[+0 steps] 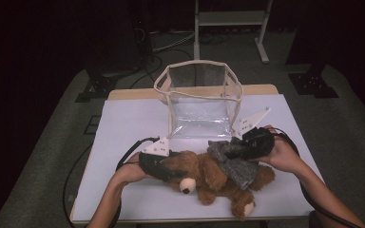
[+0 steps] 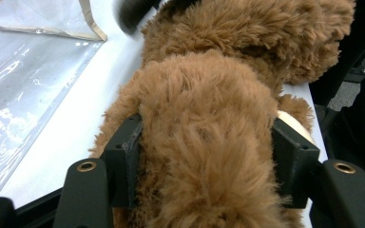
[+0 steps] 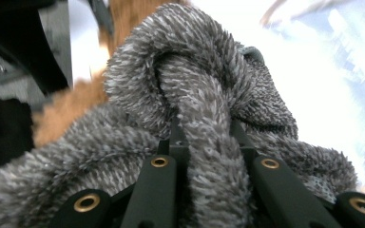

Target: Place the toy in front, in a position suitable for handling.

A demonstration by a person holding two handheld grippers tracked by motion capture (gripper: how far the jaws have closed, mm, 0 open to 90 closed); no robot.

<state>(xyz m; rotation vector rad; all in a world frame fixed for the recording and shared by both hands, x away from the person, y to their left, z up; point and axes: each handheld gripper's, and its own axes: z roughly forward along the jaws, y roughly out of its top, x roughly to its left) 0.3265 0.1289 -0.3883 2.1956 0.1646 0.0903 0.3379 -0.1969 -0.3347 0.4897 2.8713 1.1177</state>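
High view: 2 hand-held grippers work a brown teddy bear (image 1: pixel 209 178) lying on the white table (image 1: pixel 123 128), just in front of a clear plastic bag (image 1: pixel 199 99).

Left gripper (image 1: pixel 164 168) has its 2 jaws set either side of a furry part of the bear (the left gripper view shows the pads (image 2: pixel 128 152) pressed into brown fur, the jaws only partly apart). Right gripper (image 1: pixel 237 148) pinches a fold of grey fuzzy cloth (image 1: pixel 235 164) draped over the bear's middle; in the right gripper view the grey cloth (image 3: pixel 204 133) is bunched between nearly closed jaws. The bag stands upright and open-topped behind both hands.
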